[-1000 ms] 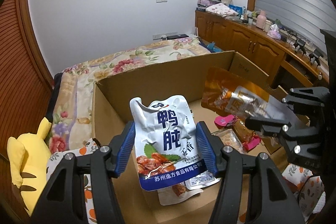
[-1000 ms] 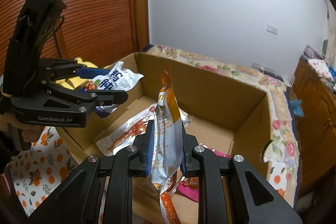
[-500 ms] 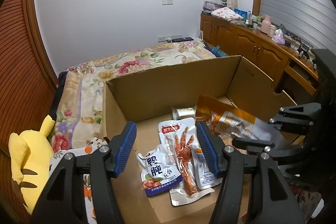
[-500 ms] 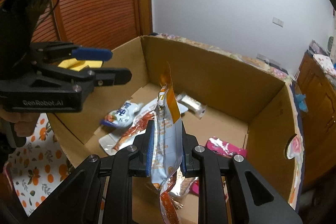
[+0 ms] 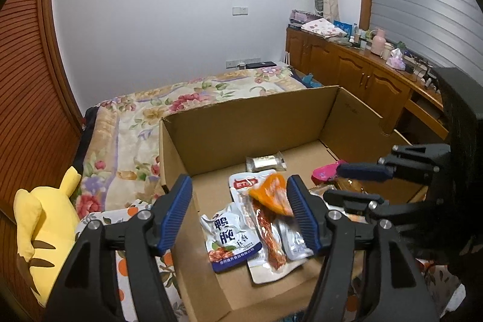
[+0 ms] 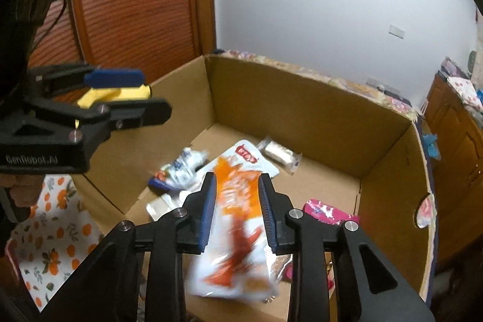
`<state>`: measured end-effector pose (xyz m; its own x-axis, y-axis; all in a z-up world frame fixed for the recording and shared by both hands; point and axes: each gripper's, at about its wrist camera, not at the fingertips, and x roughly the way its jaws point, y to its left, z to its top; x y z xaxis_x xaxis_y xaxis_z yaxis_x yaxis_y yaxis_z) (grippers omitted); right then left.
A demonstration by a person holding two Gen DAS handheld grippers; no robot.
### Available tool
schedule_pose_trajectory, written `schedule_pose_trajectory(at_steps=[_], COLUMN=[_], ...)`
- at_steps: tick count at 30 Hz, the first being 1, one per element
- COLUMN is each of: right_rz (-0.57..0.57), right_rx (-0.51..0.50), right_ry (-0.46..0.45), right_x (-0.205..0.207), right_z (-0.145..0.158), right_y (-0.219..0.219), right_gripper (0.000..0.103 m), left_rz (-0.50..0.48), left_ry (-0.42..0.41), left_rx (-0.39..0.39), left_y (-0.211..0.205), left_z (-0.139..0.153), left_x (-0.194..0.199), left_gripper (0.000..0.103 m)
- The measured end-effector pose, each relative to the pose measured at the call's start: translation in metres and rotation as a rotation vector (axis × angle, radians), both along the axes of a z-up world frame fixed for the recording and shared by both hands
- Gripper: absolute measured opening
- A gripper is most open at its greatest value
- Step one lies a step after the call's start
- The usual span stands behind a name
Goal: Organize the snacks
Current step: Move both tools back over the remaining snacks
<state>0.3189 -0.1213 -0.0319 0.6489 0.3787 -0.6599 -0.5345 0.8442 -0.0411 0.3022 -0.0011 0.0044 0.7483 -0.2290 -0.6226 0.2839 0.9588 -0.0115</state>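
An open cardboard box (image 5: pixel 256 122) (image 6: pixel 317 116) holds several snack packets. A white and blue packet (image 5: pixel 229 240) (image 6: pixel 181 168) lies on its floor beside a chicken-feet packet (image 5: pixel 268 234) and a silver one (image 5: pixel 265 162). My left gripper (image 5: pixel 240 216) is open and empty above the box's near left corner. My right gripper (image 6: pixel 237 212) is open; the orange and white packet (image 6: pixel 235 234) is blurred, falling free between its fingers. It also shows in the left wrist view (image 5: pixel 271 196).
A pink packet (image 6: pixel 327 212) lies at the box's right side. A yellow plush toy (image 5: pixel 39 228) lies left of the box on an orange-print cloth (image 6: pixel 54 219). A floral bed (image 5: pixel 187 98) stands behind, wooden cabinets (image 5: pixel 362 74) to the right.
My left gripper opened and dropped the white and blue packet into the box. My right gripper has just opened, and the orange packet is dropping from it.
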Motion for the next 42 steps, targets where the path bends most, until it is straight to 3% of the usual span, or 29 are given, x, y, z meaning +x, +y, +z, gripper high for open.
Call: schedule_pose_trajectory(at_steps=[3,12,17,23,32,42], right_rz=[-0.025,-0.083,-0.128,-0.181,-0.265,-0.281], right_rx=[0.008,0.053,0.05,0.07,0.058,0.005], right_ry=[-0.028,-0.099,-0.111,-0.081,-0.025,0.035], right_x=[-0.01,-0.069,-0.1,-0.127,-0.149,-0.16], right_z=[0.01,0.038,0.038,0.024,-0.017,-0.063], right_y=[-0.005,-0.025,-0.035,-0.051,-0.077,-0.086], right_gripper=[0.036,0.057,0.067,0.069,0.069,0.069], left_rz=[-0.001,-0.027,-0.045,-0.072,-0.102,-0.106], left_ry=[-0.015,-0.056,-0.065,-0.053,0.011,0.106], left_rx=[-0.007,-0.017,-0.027,-0.036,-0.022,-0.001], left_y=[0.002,0.003,0.001,-0.005,-0.02,-0.033], left_z=[0.004,0.016,0.017,0.003,-0.044,-0.092], left_x=[-0.011,-0.068,-0.1,-0.131,-0.152,-0.149], left_gripper=[0.072,0.073,0.073,0.073,0.072,0.055])
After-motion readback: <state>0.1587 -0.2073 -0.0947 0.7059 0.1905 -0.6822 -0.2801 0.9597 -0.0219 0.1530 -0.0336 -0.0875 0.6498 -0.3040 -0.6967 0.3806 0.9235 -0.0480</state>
